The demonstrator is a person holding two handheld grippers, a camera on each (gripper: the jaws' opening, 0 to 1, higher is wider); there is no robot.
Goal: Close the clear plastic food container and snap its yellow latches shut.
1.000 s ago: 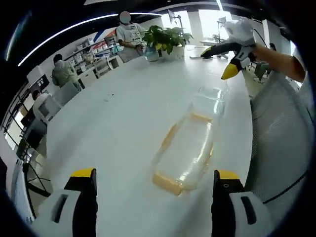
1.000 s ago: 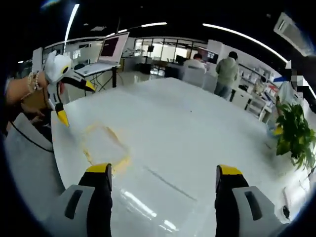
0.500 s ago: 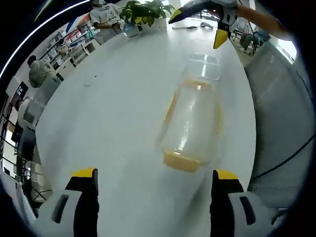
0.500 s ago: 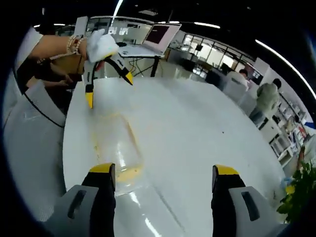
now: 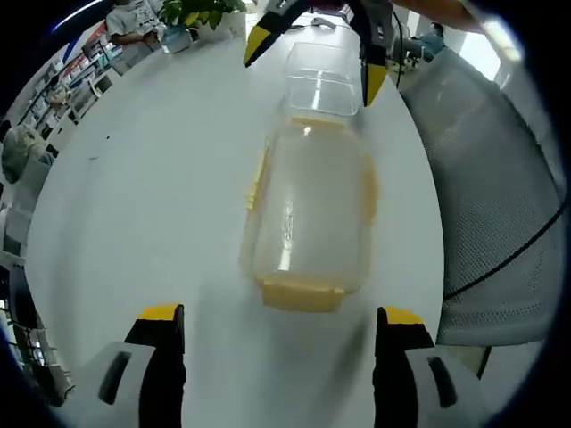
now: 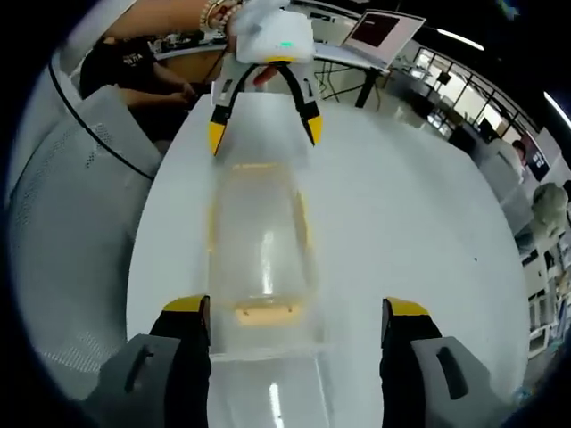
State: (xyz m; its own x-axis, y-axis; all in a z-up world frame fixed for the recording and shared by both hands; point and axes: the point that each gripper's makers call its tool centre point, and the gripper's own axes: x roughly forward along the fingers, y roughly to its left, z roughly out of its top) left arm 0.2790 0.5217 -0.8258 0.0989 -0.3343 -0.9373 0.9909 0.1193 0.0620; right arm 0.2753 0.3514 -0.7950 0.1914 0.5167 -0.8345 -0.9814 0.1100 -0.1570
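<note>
left gripper view:
container: the clear rectangular plastic food container with yellow latches (image 5: 308, 214) lies lengthwise on the round white table (image 5: 134, 205), ahead of and between the jaws; it sits nearer and more centred than half a second ago, as the camera has closed in.
lid: the clear plastic lid (image 5: 321, 78) lies open at the container's far end, beside the table edge.
left gripper (image 5: 277, 319): jaws spread wide, holding nothing, well short of the near yellow latch (image 5: 302, 294).
right gripper (image 5: 312, 53): yellow tips apart, straddling the lid; it has come lower over it.
surroundings: grey mesh chair (image 5: 486, 187) at right; green potted plant (image 5: 198, 11) far off.

right gripper view:
container (image 6: 260, 241): runs straight away between the two grippers.
lid (image 6: 272, 392): flat between the near jaws.
right gripper (image 6: 294, 314): jaws parted, empty.
left gripper (image 6: 264, 132): open over the far end, now facing head-on.
</note>
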